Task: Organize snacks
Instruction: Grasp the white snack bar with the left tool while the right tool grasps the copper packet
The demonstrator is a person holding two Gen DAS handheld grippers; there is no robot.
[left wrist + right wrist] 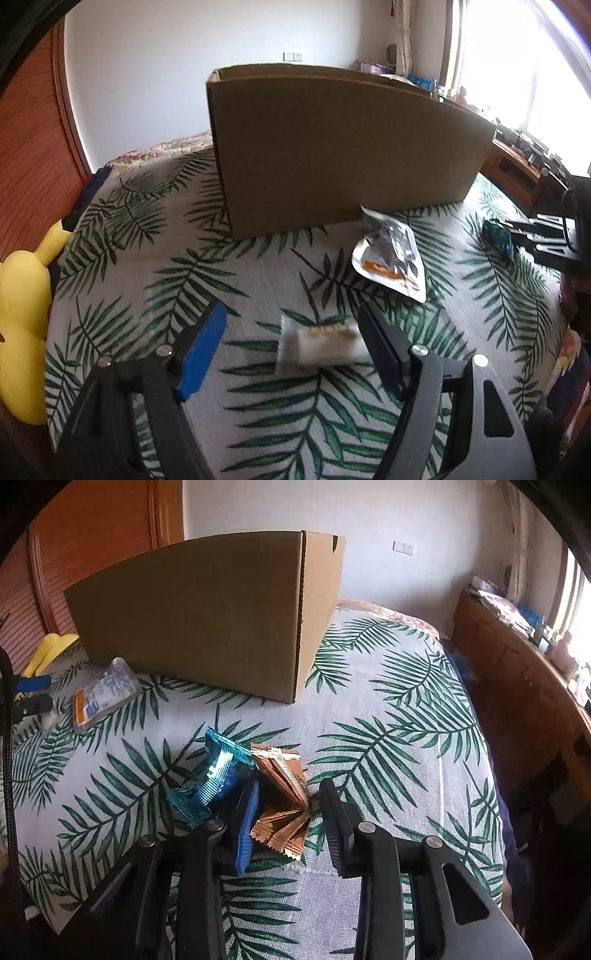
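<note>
Here, both sets of fingers stand wide, empty. Left gripper point(291, 332) straddles white packet point(319, 345), long axis crosswise between them. Right gripper point(290, 808) brackets copper packet point(284, 794) on bed point(388, 709), box point(207, 616) beyond.

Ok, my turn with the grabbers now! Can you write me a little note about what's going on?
Left gripper: open, low over the bed, a white wrapped snack lying between its fingers, not gripped.
Right gripper: open, around a copper-coloured packet; a blue packet sits just outside its left finger.
A silver pouch lies in front of the cardboard box.
Done: can't tell what is in the box, its inside is hidden from here.
Left: four snacks are out on the leaf-print cover. The box is probably where they go. Close on each one and carry it over.
</note>
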